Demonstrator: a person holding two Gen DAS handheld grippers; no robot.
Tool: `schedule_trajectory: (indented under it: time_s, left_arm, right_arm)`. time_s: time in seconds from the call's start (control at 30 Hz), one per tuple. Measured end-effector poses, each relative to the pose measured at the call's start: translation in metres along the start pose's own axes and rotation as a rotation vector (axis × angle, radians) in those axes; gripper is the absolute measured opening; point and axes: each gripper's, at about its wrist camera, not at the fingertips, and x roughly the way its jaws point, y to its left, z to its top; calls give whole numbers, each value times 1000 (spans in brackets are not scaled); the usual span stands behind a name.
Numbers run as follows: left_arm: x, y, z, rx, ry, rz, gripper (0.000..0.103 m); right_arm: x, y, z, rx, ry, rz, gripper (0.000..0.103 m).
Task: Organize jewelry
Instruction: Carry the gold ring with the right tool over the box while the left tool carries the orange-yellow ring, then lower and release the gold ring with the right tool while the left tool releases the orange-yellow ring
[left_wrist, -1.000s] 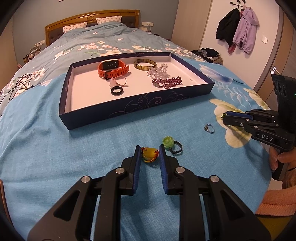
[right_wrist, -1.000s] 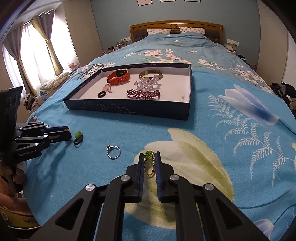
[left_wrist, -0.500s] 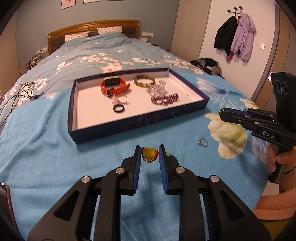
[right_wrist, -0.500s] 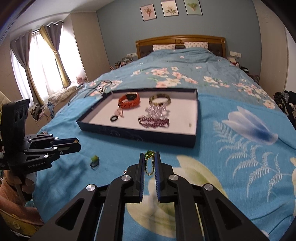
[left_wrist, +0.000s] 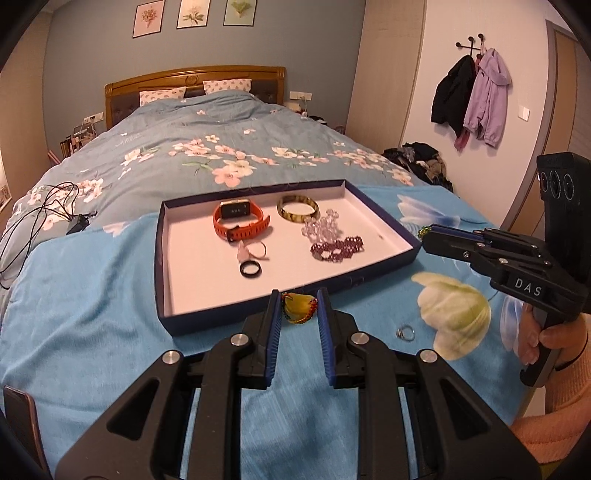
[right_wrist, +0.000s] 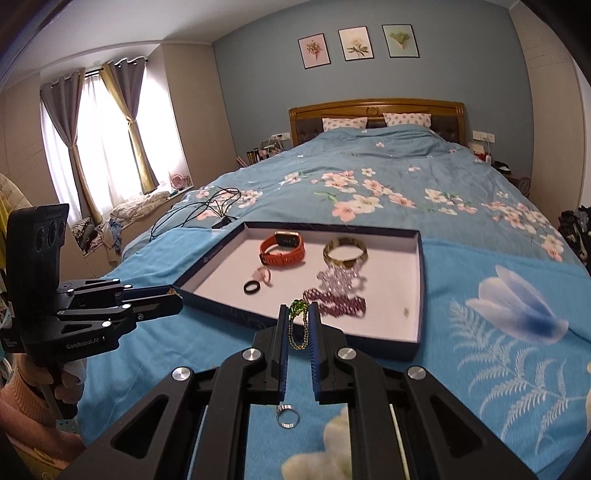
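Looking through the left wrist view, we hold a yellow pendant with red beads (left_wrist: 297, 307) pinched in our left claw (left_wrist: 298, 308), raised at the near rim of the dark blue tray (left_wrist: 380, 218) on the bed (left_wrist: 92, 314). Inside lie an orange watch (left_wrist: 240, 221), an amber bangle (left_wrist: 297, 209), a black ring (left_wrist: 251, 269) and a maroon bead bracelet (left_wrist: 337, 249). A silver ring (left_wrist: 405, 332) rests on the bedspread, near right.

Through the right wrist view, our right claw (right_wrist: 298, 325) grips a green-beaded gold chain (right_wrist: 298, 324) before the tray's (right_wrist: 420, 280) near edge.
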Motion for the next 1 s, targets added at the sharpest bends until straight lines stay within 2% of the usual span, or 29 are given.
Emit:
schedule_trajectory:
  time_s: [0.47, 1.0]
  left_arm:
    - [10, 9, 19, -8, -31, 8, 20]
    - [28, 13, 27, -17, -16, 22, 20]
  right_arm:
    - [18, 5, 17, -42, -11, -19, 9]
    - [30, 9, 23, -93, 3, -49, 9]
